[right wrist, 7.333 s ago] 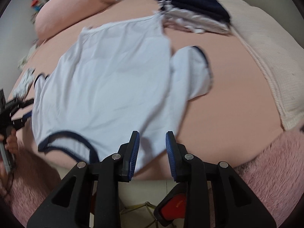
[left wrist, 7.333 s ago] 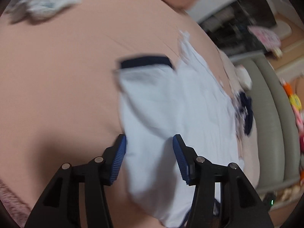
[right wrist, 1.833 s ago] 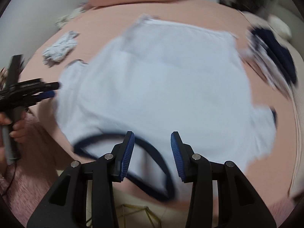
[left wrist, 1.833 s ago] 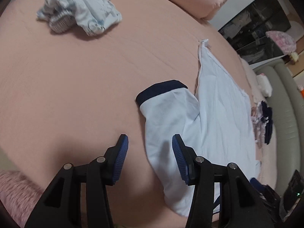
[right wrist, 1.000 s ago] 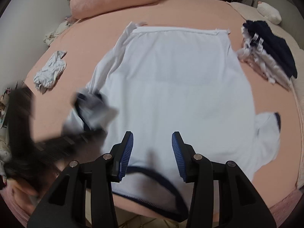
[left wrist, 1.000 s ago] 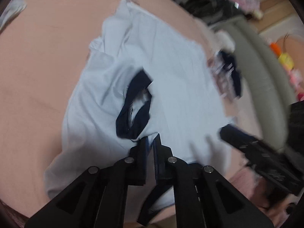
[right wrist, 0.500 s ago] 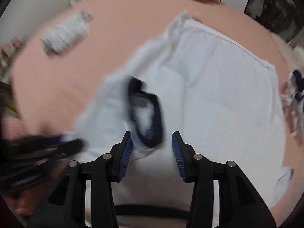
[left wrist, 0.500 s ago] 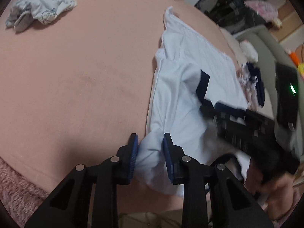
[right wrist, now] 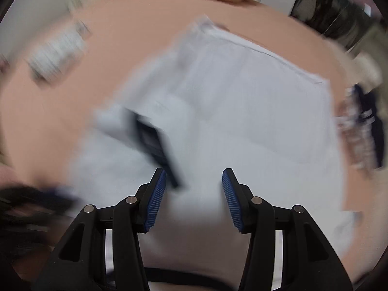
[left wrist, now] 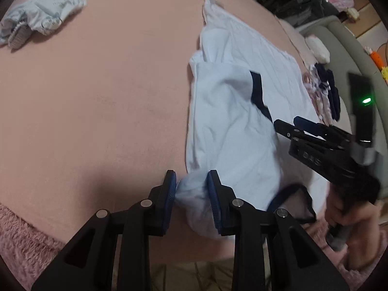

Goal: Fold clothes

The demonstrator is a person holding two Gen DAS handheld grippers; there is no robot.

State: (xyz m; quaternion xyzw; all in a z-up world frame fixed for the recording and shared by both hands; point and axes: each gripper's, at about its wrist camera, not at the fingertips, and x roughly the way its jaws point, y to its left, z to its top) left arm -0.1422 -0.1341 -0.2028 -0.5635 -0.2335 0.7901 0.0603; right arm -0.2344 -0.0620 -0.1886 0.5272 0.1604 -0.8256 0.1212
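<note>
Clamped on a bunched shoulder of the white navy-trimmed T-shirt (left wrist: 230, 131), the left gripper (left wrist: 191, 191) held it on the pink bedsheet (left wrist: 97, 97). Spread wide and empty, the right gripper (right wrist: 194, 189) hung over the shirt's folded-in sleeve (right wrist: 135, 131).

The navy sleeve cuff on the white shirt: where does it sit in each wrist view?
Left wrist: navy sleeve cuff right of centre, folded onto the white shirt.
Right wrist: blurred, left of centre, above the left pad.
Shared landmark: the crumpled garment, upper left in both.
</note>
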